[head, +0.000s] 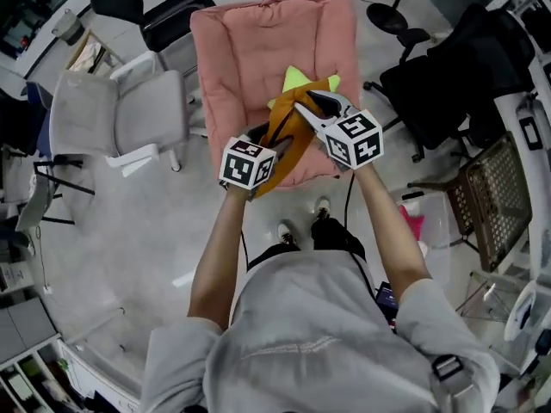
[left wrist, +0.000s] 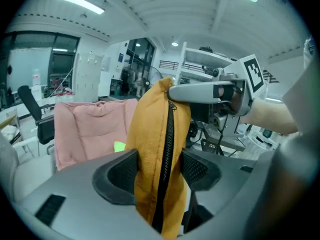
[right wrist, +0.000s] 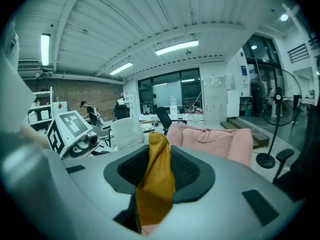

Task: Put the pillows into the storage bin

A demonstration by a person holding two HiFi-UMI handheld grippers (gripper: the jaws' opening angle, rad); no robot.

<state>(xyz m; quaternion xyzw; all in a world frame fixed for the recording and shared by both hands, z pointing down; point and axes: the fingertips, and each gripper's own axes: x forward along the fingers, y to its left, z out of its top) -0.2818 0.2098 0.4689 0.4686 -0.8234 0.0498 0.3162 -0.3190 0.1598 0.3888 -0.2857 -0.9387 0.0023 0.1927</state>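
My left gripper [left wrist: 157, 169] clamped on mustard pillow [left wrist: 155, 129] zipper edge; my right gripper [right wrist: 155, 171] pinching its top corner. Lift both ends together, clear pink seat [head: 250, 58].

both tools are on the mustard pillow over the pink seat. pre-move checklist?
1. Left tool gripping the mustard pillow, zip edge between its pads: ok.
2. Right tool gripping the same pillow: ok.
3. Pillow's lower end free of the pink seat: cannot tell.
4. Drop-off spot identified: cannot tell; a wire basket stands at the right.
5. All pillows collected: not ok; a green pillow lies on the seat.
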